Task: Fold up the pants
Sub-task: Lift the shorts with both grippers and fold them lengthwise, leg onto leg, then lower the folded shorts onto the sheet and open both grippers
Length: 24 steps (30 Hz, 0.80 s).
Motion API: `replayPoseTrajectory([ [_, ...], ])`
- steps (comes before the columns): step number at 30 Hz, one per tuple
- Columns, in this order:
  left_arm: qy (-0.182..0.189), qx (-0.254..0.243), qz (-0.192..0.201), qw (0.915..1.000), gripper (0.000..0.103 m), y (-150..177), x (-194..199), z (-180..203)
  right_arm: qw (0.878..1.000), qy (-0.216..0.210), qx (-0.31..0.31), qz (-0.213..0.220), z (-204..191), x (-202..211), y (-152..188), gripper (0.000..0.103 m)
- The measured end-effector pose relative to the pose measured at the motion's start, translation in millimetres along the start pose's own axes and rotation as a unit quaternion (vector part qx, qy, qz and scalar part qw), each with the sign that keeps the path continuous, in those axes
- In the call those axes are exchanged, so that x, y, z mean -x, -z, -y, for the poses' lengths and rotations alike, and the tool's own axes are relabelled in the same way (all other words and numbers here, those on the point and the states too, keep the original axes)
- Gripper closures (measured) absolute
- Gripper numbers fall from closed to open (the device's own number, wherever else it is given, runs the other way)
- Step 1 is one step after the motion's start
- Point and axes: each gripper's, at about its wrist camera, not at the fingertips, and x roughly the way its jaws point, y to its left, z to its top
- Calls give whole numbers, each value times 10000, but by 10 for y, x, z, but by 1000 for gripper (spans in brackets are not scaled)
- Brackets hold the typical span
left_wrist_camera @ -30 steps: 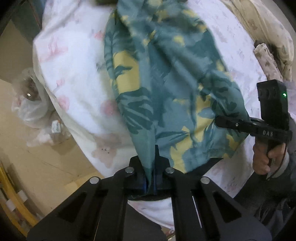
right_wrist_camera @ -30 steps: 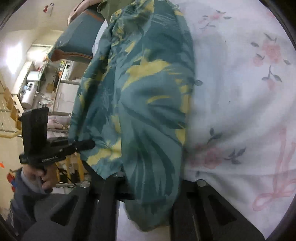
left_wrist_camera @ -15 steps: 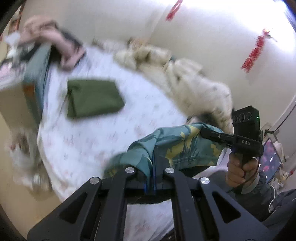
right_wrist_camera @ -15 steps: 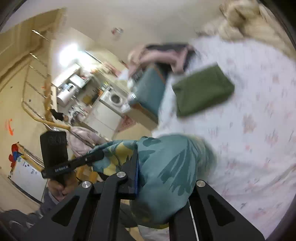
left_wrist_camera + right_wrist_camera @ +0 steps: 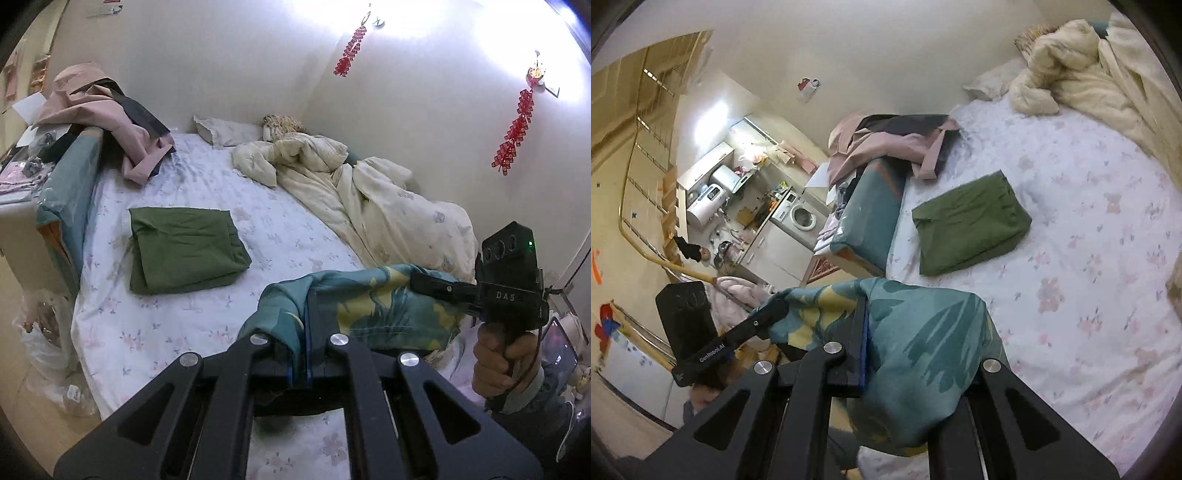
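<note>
**Both claws pinching printed pants above bed**

The left claw (image 5: 301, 332) is pressed together on a fold of the teal-and-yellow leaf-print pants (image 5: 369, 306). The right claw (image 5: 886, 350) also pinches the pants (image 5: 923, 354), the cloth draped over its fingers. The garment hangs stretched between the two claws, raised above the near edge of the floral bed sheet (image 5: 288, 229). Folded green pants (image 5: 181, 247) lie flat on the sheet, well apart. A cream duvet (image 5: 369, 192) is bunched along the wall side.

My left wrist view looks along its fingers up the bed (image 5: 155, 332); my right faces likewise, more leftward. Both share the green folded cloth (image 5: 184, 251).
</note>
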Motion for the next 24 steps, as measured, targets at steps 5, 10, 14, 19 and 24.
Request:
replayPoseTrajectory([
  [5,-165,153,-482,9986,100,567,-307,-174,9989,113,-203,-416,379,-265,326,95],
  [10,-702,907,-1997,9731,100,1629,-1161,-564,9785,738,-1077,-1599,1307,-938,1139,89],
  [14,-1256,1694,-3618,9081,96,2489,-1718,-913,9326,1662,-1874,-2600,2002,-1250,1856,86],
  [19,-1670,1461,-4202,8799,84,2680,-1539,-955,9124,2220,-1375,-3152,1952,-1018,2129,80],
  [24,-2147,879,-3329,9140,84,2355,-1159,-833,9097,2812,-705,-2974,1723,-638,1914,80],
])
